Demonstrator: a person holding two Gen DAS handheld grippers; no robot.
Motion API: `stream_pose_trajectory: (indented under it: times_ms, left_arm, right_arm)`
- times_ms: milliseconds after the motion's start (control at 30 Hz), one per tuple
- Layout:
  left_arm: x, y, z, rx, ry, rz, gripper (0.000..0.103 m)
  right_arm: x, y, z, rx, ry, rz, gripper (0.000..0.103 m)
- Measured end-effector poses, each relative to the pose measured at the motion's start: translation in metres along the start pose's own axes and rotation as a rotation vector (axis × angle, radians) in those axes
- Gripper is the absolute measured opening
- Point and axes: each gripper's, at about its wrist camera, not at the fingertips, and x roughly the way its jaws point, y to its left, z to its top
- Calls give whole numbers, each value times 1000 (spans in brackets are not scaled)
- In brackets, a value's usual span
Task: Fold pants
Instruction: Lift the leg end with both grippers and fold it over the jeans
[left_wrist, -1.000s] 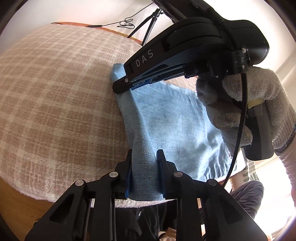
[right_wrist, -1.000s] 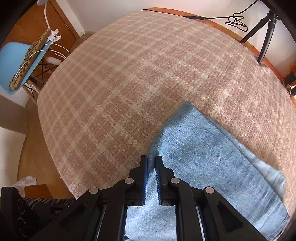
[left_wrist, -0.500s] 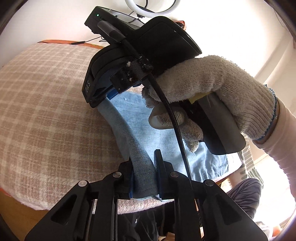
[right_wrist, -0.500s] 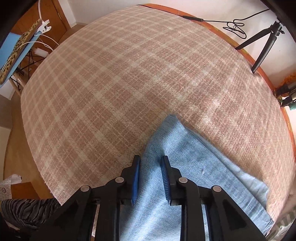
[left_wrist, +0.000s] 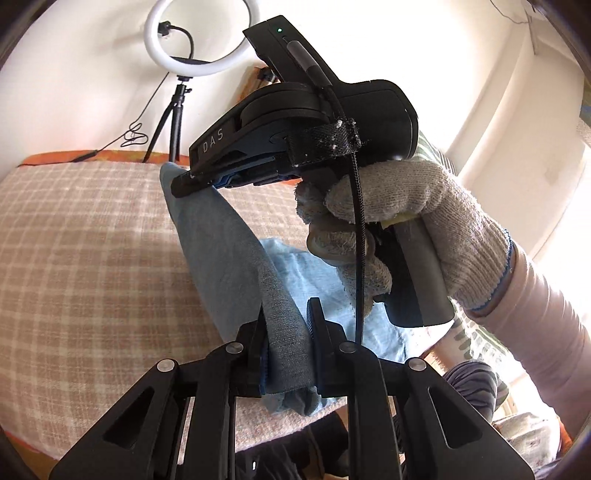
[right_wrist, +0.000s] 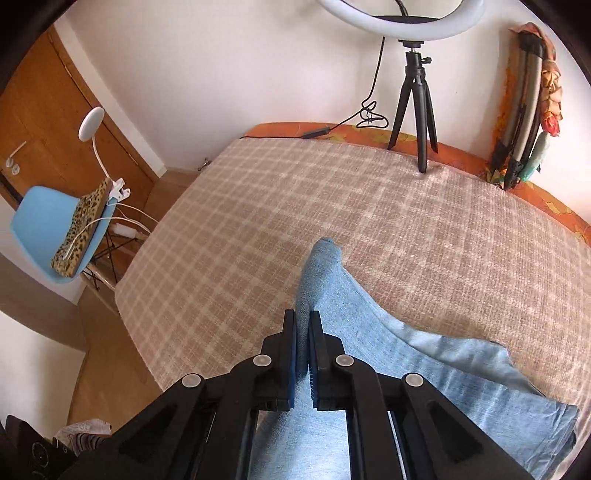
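Note:
Light blue pants (left_wrist: 221, 258) lie on a bed under a beige plaid cover (left_wrist: 74, 240), with one edge lifted off it. My left gripper (left_wrist: 286, 317) is shut on a thick fold of that edge. Further along the same edge, my right gripper (left_wrist: 181, 184) pinches the cloth, held by a hand in a white knit glove (left_wrist: 424, 206). In the right wrist view, the right gripper (right_wrist: 302, 317) is shut on a thin ridge of the pants (right_wrist: 369, 350), which rise to a peak above the plaid cover (right_wrist: 258, 203). The rest of the pants trails down to the right.
A ring light on a black tripod (right_wrist: 413, 92) stands at the bed's far edge, with its cable (right_wrist: 369, 114) beside it. A blue chair (right_wrist: 55, 229) carrying a leopard-print item stands on the floor to the left, by a wooden door. An orange floral border (right_wrist: 535, 184) rims the mattress.
Both grippers have risen and carried the pants' edge up off the cover, which now hangs as a raised fold. The right jaws, slightly apart half a second ago, have pinched shut on the cloth.

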Motion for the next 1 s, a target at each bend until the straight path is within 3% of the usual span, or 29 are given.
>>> stream_pose_trajectory:
  times_ms: [200,533,733,1000]
  left_arm:
    - [29,-47,13,77,22,-65,15]
    - [92,-128,12,181,109,-196,15]
    - [137,-164,0,234,195,-241,15]
    - [182,-183,-13,254,285,-262,15]
  right_arm:
    - [-60,-54,-15,91,-106,14,2]
    - [-142,-173,-84,261,-237,-49,2]
    - [-161,-241,-136,390,-264,-63,2]
    - [-161,-294,-186,496,-298,-70,2]
